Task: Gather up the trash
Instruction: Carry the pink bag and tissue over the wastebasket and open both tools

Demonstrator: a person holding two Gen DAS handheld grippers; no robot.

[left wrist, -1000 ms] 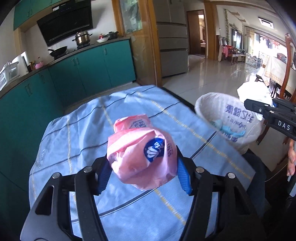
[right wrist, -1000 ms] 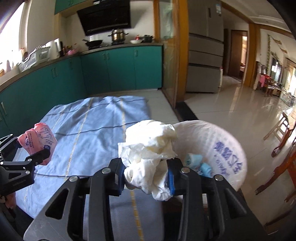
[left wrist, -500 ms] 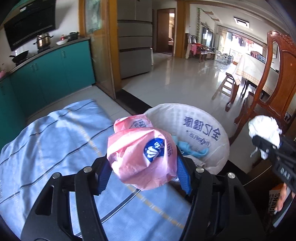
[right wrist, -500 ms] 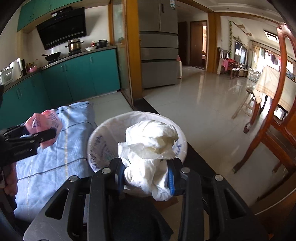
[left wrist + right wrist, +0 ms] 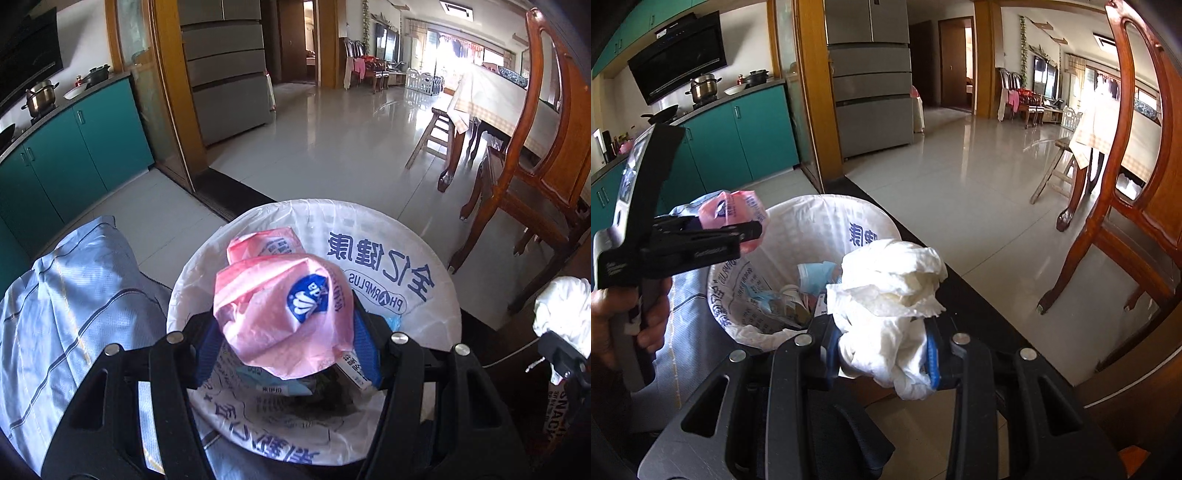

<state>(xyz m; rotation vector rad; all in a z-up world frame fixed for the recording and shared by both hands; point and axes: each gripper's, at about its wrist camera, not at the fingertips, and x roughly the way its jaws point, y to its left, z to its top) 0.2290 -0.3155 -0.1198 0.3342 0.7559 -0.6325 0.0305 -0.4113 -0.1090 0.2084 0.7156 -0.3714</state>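
My left gripper (image 5: 284, 332) pinches the pink bag (image 5: 280, 310) right over the lined bin (image 5: 436, 295), right gripper (image 5: 882, 350) clamps the white tissue wad (image 5: 890, 291) just beside its rim, so if I let go w/o centering, tissue prob lands on the floor.

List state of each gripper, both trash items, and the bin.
left gripper: shut on pink plastic bag, over the bin's mouth.
right gripper: shut on white crumpled paper, at the bin's near rim.
pink plastic bag: crumpled, held, not dropped.
white crumpled paper: wadded, held, not dropped.
trash bin: upright, open, lined with a white printed bag, partly filled with scraps.
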